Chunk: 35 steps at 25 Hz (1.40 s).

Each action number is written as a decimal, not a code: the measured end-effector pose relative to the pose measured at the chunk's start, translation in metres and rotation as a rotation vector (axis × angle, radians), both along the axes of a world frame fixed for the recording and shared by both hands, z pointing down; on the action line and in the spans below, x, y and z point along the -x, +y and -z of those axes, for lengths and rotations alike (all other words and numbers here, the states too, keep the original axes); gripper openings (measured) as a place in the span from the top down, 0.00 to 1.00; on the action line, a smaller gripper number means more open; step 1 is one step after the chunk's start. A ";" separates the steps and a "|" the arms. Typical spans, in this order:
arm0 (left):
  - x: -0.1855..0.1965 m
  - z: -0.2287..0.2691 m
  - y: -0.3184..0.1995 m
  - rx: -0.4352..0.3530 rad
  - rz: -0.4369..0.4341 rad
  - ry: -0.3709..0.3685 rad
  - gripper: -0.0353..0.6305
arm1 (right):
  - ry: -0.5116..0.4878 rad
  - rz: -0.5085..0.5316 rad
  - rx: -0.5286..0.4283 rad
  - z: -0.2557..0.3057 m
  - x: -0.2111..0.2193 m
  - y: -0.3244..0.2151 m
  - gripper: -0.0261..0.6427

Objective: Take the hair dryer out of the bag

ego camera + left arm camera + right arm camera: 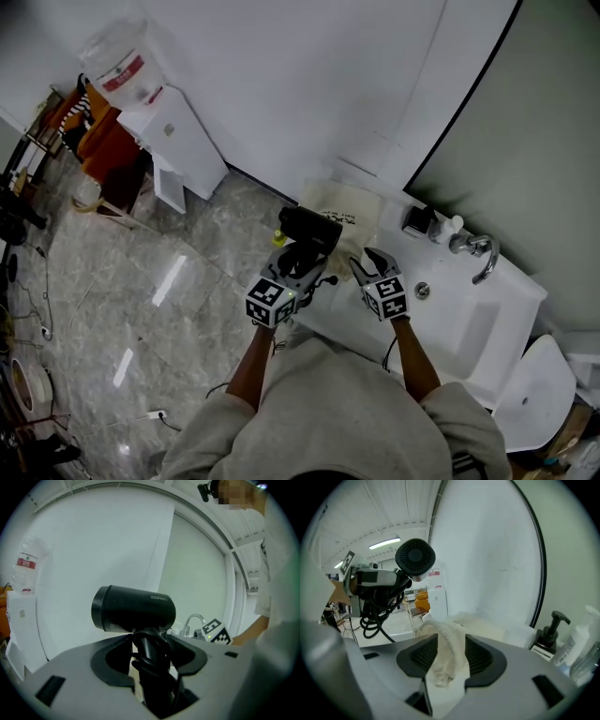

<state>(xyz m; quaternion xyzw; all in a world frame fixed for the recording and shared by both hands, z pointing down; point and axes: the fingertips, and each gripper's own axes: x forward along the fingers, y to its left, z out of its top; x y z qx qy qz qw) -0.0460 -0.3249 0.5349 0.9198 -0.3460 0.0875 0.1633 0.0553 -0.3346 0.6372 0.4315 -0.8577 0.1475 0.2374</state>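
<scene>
The left tool (150, 653) was clamped on the handle of the matte black, barrel-shaped plastic hair dryer (133, 609), held in the air beside the cream cloth bag (354, 217). The right tool (450, 656) had its jaws apart around a rumpled cloth fold (446, 660), seemingly the bag's strap, its lower end cut off.

The hair dryer (311, 228) stands upright between the fingers of my left gripper (302, 261), its handle and bunched cord in their gap, up above the front left edge of the tabletop (347, 319). Behind it and to its right, the bag (356, 217) lies on the tabletop against the wall. The bag's strap (445, 651) runs forward and lies in the gap between the parted fingers of my right gripper (367, 265). Right of the bag stands a pump bottle (419, 221), then the tap (476, 251) behind the basin (469, 333). Far left, a water dispenser (173, 141) stands on the floor (141, 309) by the wall.
</scene>
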 end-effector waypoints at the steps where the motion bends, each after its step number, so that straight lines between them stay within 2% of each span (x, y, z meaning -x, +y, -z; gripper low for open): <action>1: 0.000 0.004 -0.002 -0.010 0.003 0.010 0.60 | -0.024 -0.018 -0.008 0.008 -0.002 0.002 0.70; 6: -0.004 0.030 -0.015 -0.066 0.008 0.055 0.61 | -0.093 -0.098 -0.094 0.052 -0.015 0.000 0.78; 12: -0.014 0.059 -0.026 -0.128 -0.002 0.098 0.61 | -0.126 -0.186 -0.204 0.103 -0.042 -0.008 0.93; 15: -0.019 0.071 -0.030 -0.151 -0.011 0.115 0.61 | -0.131 -0.204 -0.246 0.123 -0.051 -0.011 0.96; 24: -0.028 0.090 -0.041 -0.193 -0.019 0.138 0.61 | -0.127 -0.229 -0.338 0.157 -0.063 -0.021 0.96; 35: -0.027 0.091 -0.047 -0.196 -0.018 0.140 0.61 | -0.105 -0.262 -0.335 0.154 -0.069 -0.024 0.96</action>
